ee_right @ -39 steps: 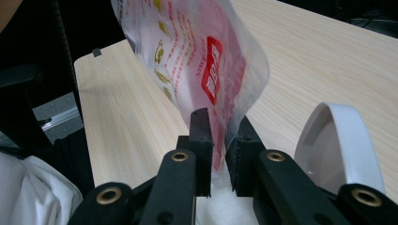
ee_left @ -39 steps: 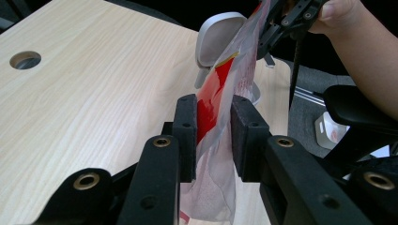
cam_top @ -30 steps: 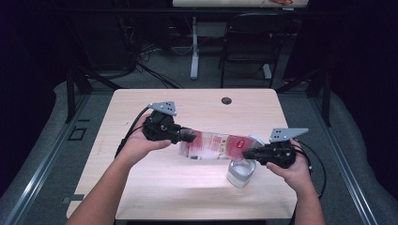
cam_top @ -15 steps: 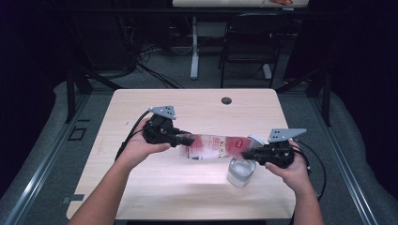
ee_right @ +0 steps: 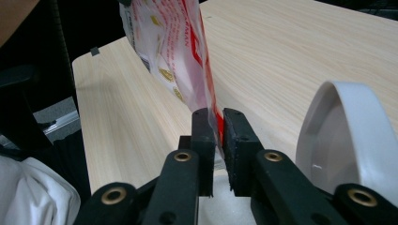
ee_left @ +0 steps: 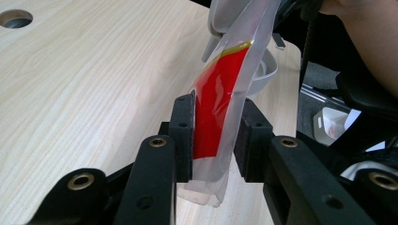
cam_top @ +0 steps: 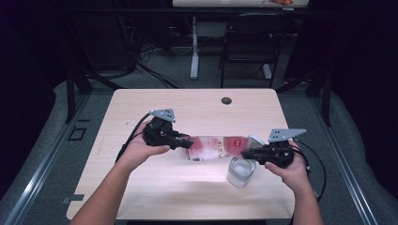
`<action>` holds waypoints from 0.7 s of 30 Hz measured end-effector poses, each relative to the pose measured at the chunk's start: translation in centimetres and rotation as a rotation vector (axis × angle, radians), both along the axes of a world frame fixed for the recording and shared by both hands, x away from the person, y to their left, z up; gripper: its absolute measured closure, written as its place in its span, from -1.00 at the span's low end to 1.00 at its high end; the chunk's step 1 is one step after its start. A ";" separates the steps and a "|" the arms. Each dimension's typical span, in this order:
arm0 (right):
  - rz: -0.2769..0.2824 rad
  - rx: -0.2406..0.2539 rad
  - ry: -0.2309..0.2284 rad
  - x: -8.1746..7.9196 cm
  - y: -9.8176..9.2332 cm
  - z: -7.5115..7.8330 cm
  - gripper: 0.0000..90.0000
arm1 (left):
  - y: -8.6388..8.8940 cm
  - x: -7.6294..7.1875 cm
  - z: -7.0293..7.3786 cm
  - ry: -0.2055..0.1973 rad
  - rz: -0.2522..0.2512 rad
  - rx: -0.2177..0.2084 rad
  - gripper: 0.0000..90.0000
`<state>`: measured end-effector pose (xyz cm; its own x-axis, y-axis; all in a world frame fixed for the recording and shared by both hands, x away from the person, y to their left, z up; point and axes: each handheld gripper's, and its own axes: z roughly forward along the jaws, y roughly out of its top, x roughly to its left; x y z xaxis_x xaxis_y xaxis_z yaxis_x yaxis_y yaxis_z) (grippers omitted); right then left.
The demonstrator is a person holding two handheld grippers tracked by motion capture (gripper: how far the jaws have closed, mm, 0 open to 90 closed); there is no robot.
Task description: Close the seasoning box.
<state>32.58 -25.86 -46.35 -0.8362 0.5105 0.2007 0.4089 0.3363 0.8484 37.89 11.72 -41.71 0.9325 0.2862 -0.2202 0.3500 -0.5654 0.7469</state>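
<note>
High view: pouch (cam_top: pixel 216 146) hung stretched between left gripper (cam_top: pixel 187 142) and right gripper (cam_top: pixel 247 153), above worktop (cam_top: pixel 187 108); since a second earlier, pouch's right end lifted slightly. White cup (cam_top: pixel 241 172) stood just below pouch's right end. Worktop pale wood, round hole (cam_top: pixel 226 100) far behind pouch; dark room, chair (cam_top: pixel 248 47) beyond.

Left gripper view: left gripper (ee_left: pixel 213 136) clamped on pouch (ee_left: pixel 220 93) end.

Right gripper view: right gripper (ee_right: pixel 218 129), jaws just closing further, pinched pouch (ee_right: pixel 178 56) edge; cup (ee_right: pixel 349 136) beside pouch.

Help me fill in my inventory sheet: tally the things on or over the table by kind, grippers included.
Grippers: 2, the left gripper and the right gripper
Red-and-clear plastic pouch: 1
White cup: 1
Total: 4
</note>
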 end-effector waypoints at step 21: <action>0.016 0.067 -0.068 -0.8 0.4 1.7 0.99 | 1.0 -0.1 -2.6 0.037 0.016 0.004 0.56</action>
